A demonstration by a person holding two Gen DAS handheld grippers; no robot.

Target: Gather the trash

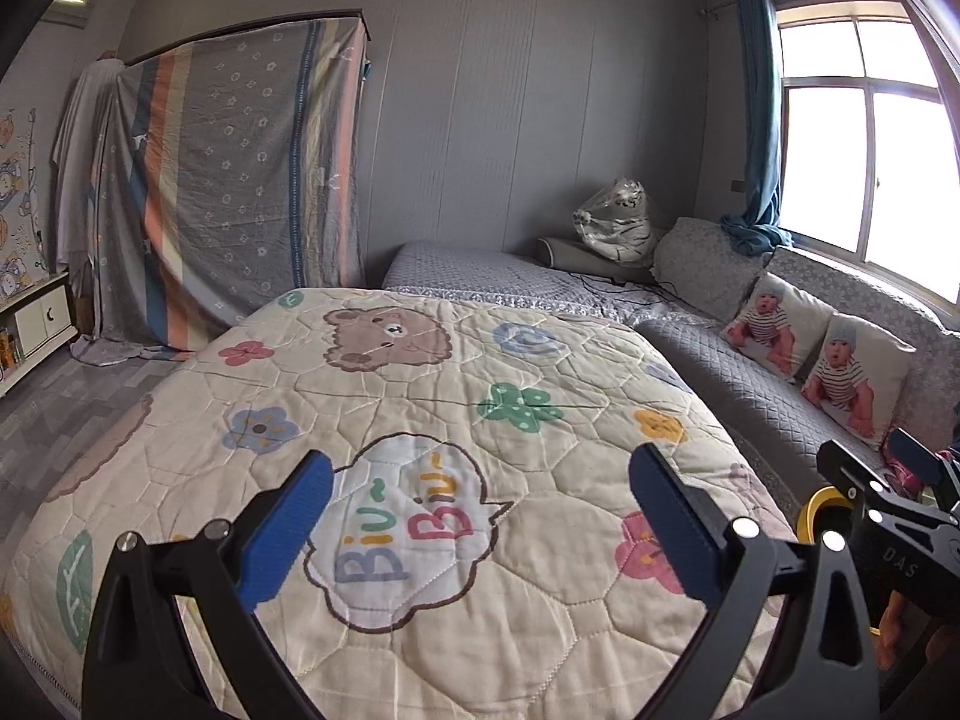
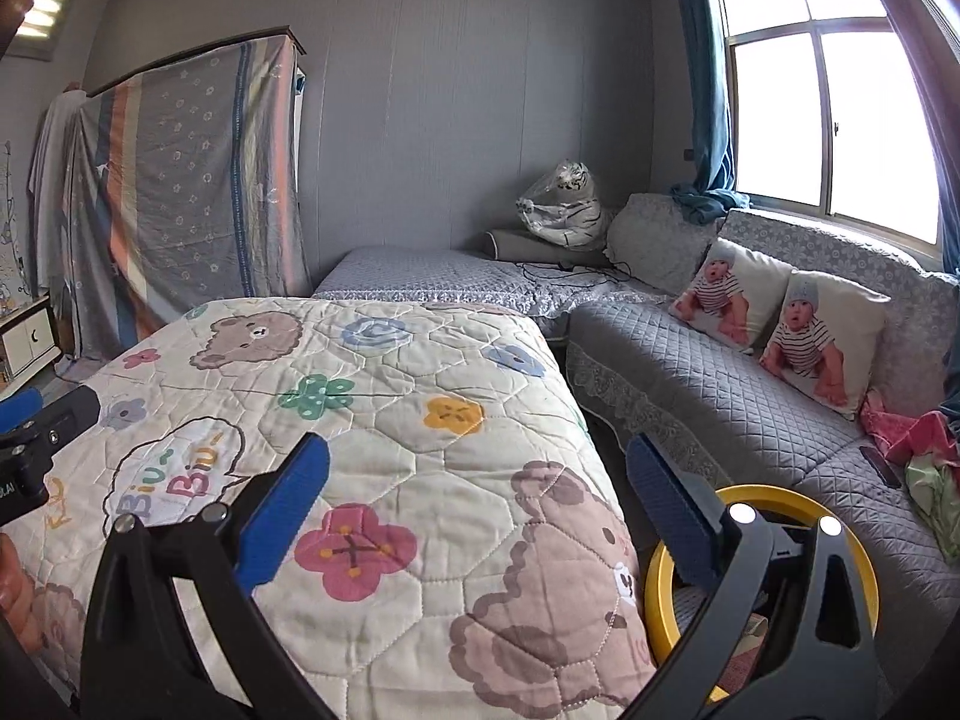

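Observation:
My left gripper is open and empty, held above a cream cartoon quilt on a bed. My right gripper is open and empty over the quilt's right edge. A round bin with a yellow rim stands on the floor between the bed and the sofa, just under my right fingers; its rim also shows in the left wrist view. The right gripper shows at the right edge of the left wrist view. No loose trash is visible on the quilt.
A grey quilted sofa runs along the window with two baby-print cushions, a dark phone-like item and pink and green cloth. A bagged plush tiger sits at the far corner. A striped sheet covers a wardrobe.

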